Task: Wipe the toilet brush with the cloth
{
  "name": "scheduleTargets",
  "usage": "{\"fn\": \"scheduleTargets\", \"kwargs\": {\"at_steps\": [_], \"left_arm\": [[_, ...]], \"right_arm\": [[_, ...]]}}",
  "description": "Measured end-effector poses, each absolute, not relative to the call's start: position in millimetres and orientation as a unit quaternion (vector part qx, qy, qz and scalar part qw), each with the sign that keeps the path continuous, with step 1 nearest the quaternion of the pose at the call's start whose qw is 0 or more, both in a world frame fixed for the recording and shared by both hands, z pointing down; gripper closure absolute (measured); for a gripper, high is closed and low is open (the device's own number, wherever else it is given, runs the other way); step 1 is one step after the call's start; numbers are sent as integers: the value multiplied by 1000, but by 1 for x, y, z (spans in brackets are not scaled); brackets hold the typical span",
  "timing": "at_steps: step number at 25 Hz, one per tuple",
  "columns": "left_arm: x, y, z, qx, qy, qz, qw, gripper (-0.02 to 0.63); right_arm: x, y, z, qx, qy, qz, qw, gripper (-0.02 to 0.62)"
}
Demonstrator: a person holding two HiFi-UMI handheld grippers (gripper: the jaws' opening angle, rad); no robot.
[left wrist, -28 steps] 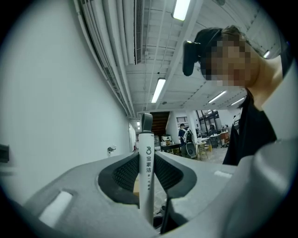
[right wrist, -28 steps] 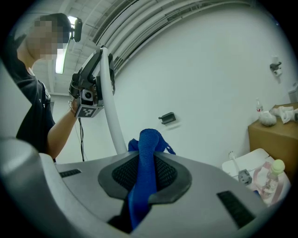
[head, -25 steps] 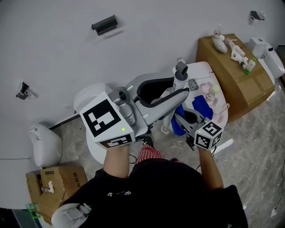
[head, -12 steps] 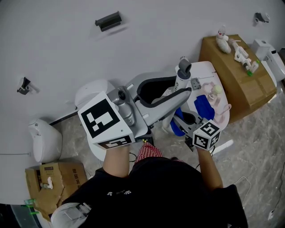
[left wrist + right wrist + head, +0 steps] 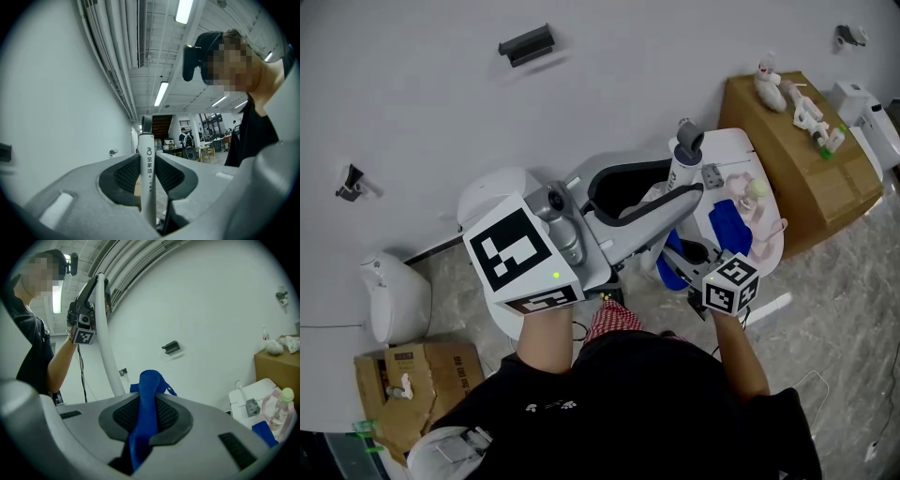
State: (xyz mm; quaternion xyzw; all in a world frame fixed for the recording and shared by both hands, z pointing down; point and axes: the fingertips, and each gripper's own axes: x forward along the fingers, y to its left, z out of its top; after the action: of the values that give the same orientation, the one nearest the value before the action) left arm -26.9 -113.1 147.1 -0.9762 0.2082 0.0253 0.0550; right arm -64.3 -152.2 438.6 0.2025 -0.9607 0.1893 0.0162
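Note:
The toilet brush's white handle (image 5: 680, 167) with a grey cap stands upright between the jaws of my left gripper (image 5: 680, 194), which is shut on it. In the left gripper view the handle (image 5: 149, 173) runs up through the middle of the pads. My right gripper (image 5: 673, 255) sits lower and to the right, shut on a bunched blue cloth (image 5: 672, 265). In the right gripper view the cloth (image 5: 147, 401) sticks up out of the jaws just right of the white handle (image 5: 107, 352), close to it; contact is unclear. The brush head is hidden.
A white stand (image 5: 734, 150) behind the grippers carries a second blue cloth (image 5: 728, 225), a bottle (image 5: 754, 190) and a grey fitting (image 5: 707, 176). A cardboard box (image 5: 787, 159) with small items stands at the right. A white fixture (image 5: 394, 300) and an open carton (image 5: 417, 375) lie at the left.
My right gripper with the blue cloth has sunk a little beside the handle. The left gripper and the brush have stayed put.

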Motion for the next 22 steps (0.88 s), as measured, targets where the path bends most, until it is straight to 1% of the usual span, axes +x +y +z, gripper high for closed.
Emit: {"fn": "scheduleTargets", "kwargs": {"at_steps": [22], "left_arm": [[-27,-109,146,-977,205,25,55,504]], "right_arm": [[-77,-142,466,186,-961,197,60,532]]}}
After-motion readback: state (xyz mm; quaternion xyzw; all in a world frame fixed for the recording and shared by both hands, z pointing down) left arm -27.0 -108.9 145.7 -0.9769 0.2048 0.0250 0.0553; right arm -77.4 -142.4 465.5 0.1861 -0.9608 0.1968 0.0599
